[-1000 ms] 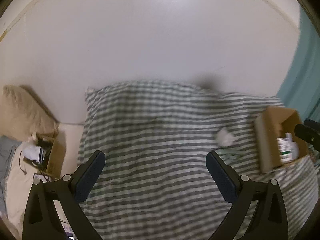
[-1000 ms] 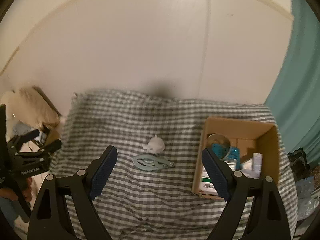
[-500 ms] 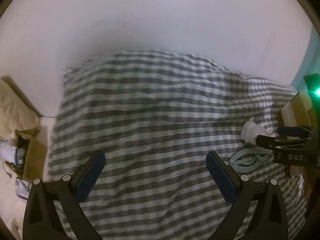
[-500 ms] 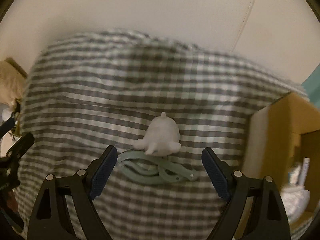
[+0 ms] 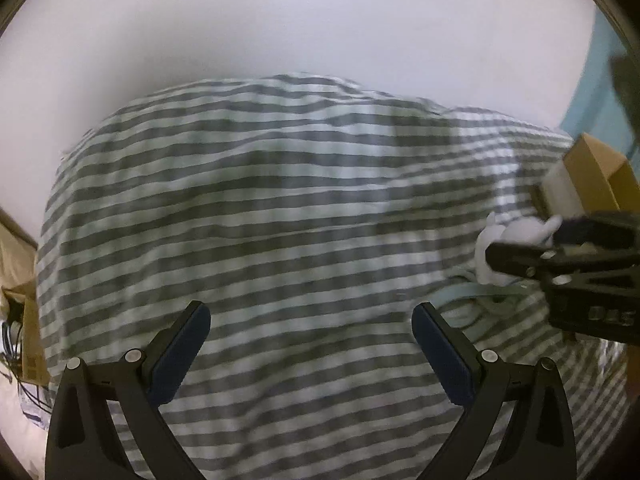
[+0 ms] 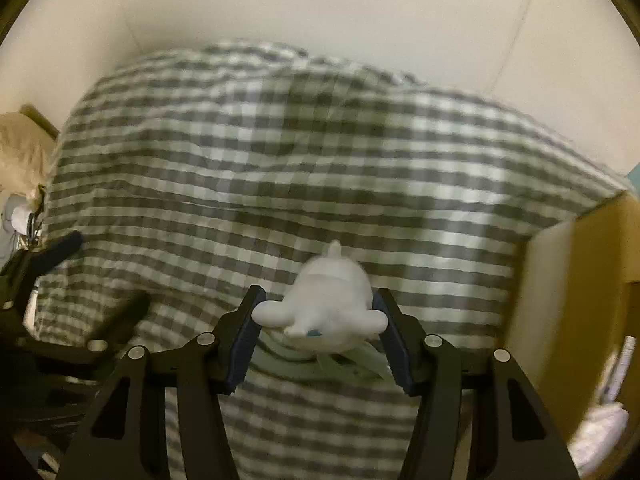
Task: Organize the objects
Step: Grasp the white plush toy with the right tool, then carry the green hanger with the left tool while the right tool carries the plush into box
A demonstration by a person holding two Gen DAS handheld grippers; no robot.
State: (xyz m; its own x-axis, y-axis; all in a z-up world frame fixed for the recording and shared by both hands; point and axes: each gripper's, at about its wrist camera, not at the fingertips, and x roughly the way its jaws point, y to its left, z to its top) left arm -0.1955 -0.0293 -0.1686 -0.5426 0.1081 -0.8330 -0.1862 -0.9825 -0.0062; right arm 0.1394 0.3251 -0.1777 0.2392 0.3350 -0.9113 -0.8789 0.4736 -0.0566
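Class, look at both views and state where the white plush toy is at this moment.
The white plush toy sits between the right tool's pads, above the pale green clip on the checked blanket. The cardboard box is to its right.

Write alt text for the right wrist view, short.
The right tool has just been closing around a small white plush toy lying on a grey-and-white checked blanket, its pads at the toy's sides. A pale green clip lies under the toy, an open cardboard box stands to the right, and the left tool is at the left edge.
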